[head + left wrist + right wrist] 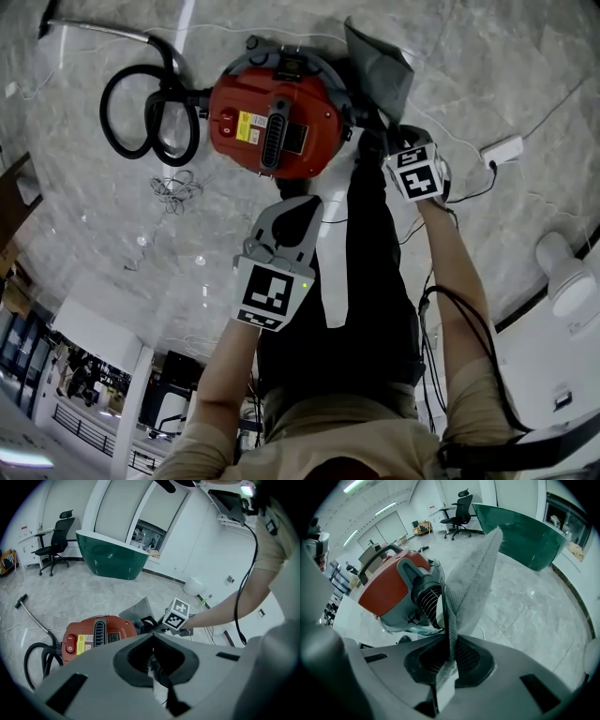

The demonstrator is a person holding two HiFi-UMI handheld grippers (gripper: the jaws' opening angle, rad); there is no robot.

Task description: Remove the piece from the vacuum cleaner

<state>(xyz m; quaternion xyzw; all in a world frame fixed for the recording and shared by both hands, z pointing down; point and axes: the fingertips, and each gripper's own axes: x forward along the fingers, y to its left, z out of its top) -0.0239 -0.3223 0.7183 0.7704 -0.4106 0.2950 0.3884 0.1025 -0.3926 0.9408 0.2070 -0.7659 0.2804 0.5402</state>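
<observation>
Vacuum cleaner (pixel 277 112) lies on the floor (pixel 487 56), red body uppermost, hose (pixel 150 112) coiled at the end away from the work.

Right tongs (pixel 449 660): pinching the lower edge of the grey fabric piece (pixel 476 573), which stands against the cleaner's grey grilled end. Whether the piece is free of its seat there cannot be told. The grip at the edge, pointing steeply down, appears meant to draw the piece away from the body.

Left tongs (pixel 152 656): pressed together, nothing between them, held above the cleaner on the near side and apart from it. Judged to be in reserve, perhaps to steady the body.
</observation>
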